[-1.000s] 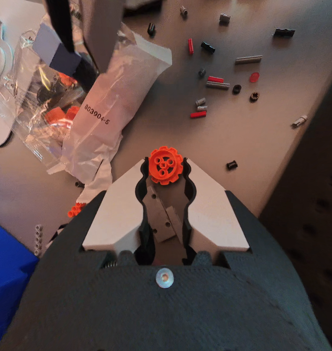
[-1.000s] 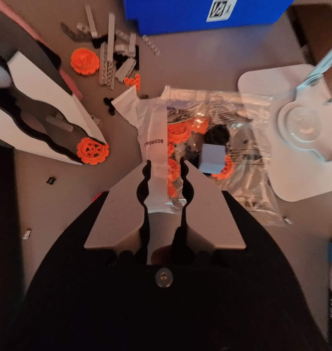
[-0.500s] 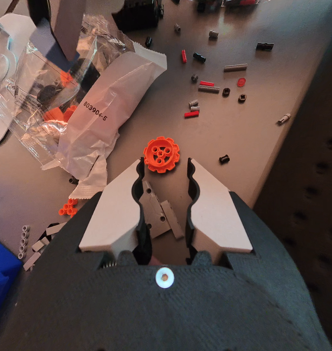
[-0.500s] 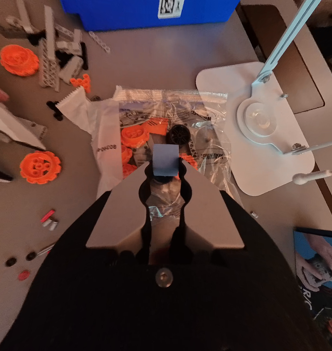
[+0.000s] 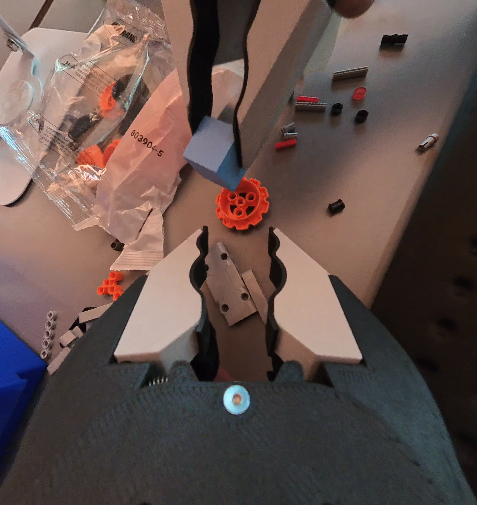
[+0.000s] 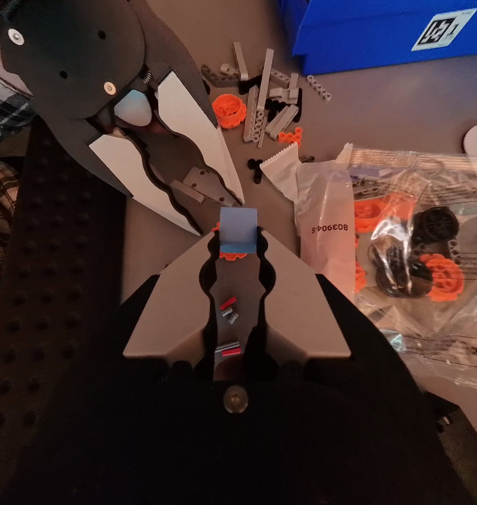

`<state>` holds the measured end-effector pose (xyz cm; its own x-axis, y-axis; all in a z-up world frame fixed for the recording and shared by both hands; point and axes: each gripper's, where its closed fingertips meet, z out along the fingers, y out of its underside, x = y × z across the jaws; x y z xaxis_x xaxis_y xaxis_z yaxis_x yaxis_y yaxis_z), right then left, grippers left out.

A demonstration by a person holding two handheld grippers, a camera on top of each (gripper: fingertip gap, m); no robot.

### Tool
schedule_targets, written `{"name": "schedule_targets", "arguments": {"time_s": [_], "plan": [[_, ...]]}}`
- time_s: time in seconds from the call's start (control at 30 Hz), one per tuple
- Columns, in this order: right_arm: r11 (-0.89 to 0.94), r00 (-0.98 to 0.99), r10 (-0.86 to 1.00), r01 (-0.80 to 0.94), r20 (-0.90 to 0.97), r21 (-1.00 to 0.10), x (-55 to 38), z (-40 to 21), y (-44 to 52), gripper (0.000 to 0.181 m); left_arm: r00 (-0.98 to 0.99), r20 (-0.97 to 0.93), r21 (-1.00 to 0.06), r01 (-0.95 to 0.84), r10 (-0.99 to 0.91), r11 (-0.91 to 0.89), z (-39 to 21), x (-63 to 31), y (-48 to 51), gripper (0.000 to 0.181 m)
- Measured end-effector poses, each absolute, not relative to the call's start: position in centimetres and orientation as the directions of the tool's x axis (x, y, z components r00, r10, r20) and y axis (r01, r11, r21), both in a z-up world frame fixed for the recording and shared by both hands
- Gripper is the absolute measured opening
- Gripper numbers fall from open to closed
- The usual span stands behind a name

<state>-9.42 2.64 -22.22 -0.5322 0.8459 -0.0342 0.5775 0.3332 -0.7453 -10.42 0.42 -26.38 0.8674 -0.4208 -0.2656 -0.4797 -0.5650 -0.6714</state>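
A blue block [image 6: 238, 232] is clamped between the fingertips of the right tool [image 6: 238, 237], directly above an orange toothed wheel [image 5: 242, 203] lying on the table [image 5: 308, 185]. The left tool [image 5: 236, 232] is spread wide and grips nothing; a grey holed plate [image 5: 229, 284] is seen between its fingers, with the wheel just beyond their tips. A white paper bag [image 5: 144, 164] and a clear plastic bag [image 5: 76, 109] lie to the left.
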Motion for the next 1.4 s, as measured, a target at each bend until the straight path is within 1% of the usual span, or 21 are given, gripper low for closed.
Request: {"name": "schedule_targets", "arguments": {"time_s": [0.37,0.5,0.57,0.67,0.73,0.83,0.93,1.0,1.03,1.1,1.2,1.3,1.37,1.4], "plan": [[0.367,-0.552,0.833,0.598,-0.034,-0.712,-9.8,-24.5,1.8,0.026,0.875,-0.251,-0.697,-0.460,-0.414,-0.550,-26.5,-10.4,0.8,0.039],[0.363,-0.550,0.834,0.598,-0.036,-0.715,-9.8,-24.4,1.9,0.035,0.876,-0.251,-0.699,-0.459,-0.412,-0.549,-26.5,-10.5,0.9,0.040],[0.367,-0.541,0.840,0.598,-0.022,-0.713,-9.6,-24.1,2.3,0.044,0.875,-0.253,-0.701,-0.460,-0.412,-0.546,-26.5,-10.5,0.9,0.040],[0.350,-0.497,0.867,0.574,0.025,-0.740,-8.5,-21.5,3.8,0.047,0.874,-0.260,-0.703,-0.463,-0.411,-0.540,-26.4,-10.6,0.8,0.040],[0.339,-0.410,0.906,0.563,0.101,-0.753,-6.7,-19.1,6.5,0.049,0.873,-0.267,-0.707,-0.465,-0.408,-0.533,-26.2,-10.6,0.8,0.041],[0.287,-0.143,0.956,0.620,0.255,-0.730,-1.0,-16.0,14.4,0.055,0.874,-0.258,-0.723,-0.458,-0.412,-0.518,-25.9,-10.4,0.8,0.044],[0.141,0.178,0.914,0.703,0.365,-0.697,8.3,-13.7,24.3,0.058,0.866,-0.281,-0.707,-0.478,-0.413,-0.521,-26.1,-10.5,0.9,0.047],[0.016,0.334,0.855,0.747,0.396,-0.664,15.3,-13.5,30.0,0.055,0.861,-0.287,-0.704,-0.487,-0.421,-0.516,-26.2,-10.4,0.9,0.048],[-0.053,0.392,0.831,0.762,0.395,-0.645,18.7,-14.0,32.5,0.056,0.861,-0.284,-0.707,-0.485,-0.422,-0.514,-26.1,-10.3,1.0,0.048],[-0.234,0.487,0.811,0.777,0.322,-0.584,24.6,-16.6,36.4,0.059,0.860,-0.286,-0.706,-0.487,-0.422,-0.514,-26.2,-10.2,1.0,0.048],[-0.420,0.601,0.764,0.739,0.236,-0.527,30.0,-20.3,40.2,0.058,0.861,-0.288,-0.705,-0.486,-0.418,-0.516,-26.3,-10.2,1.0,0.048],[-0.523,0.675,0.706,0.702,0.215,-0.483,33.0,-23.1,42.0,0.056,0.866,-0.290,-0.705,-0.482,-0.408,-0.520,-26.2,-10.5,1.1,0.048],[-0.558,0.702,0.688,0.674,0.184,-0.483,33.6,-24.3,42.6,0.056,0.867,-0.288,-0.706,-0.479,-0.408,-0.521,-26.3,-10.5,1.2,0.048],[-0.574,0.713,0.676,0.667,0.183,-0.476,33.9,-24.8,42.8,0.052,0.867,-0.284,-0.707,-0.478,-0.409,-0.521,-26.3,-10.5,1.2,0.048]]}}
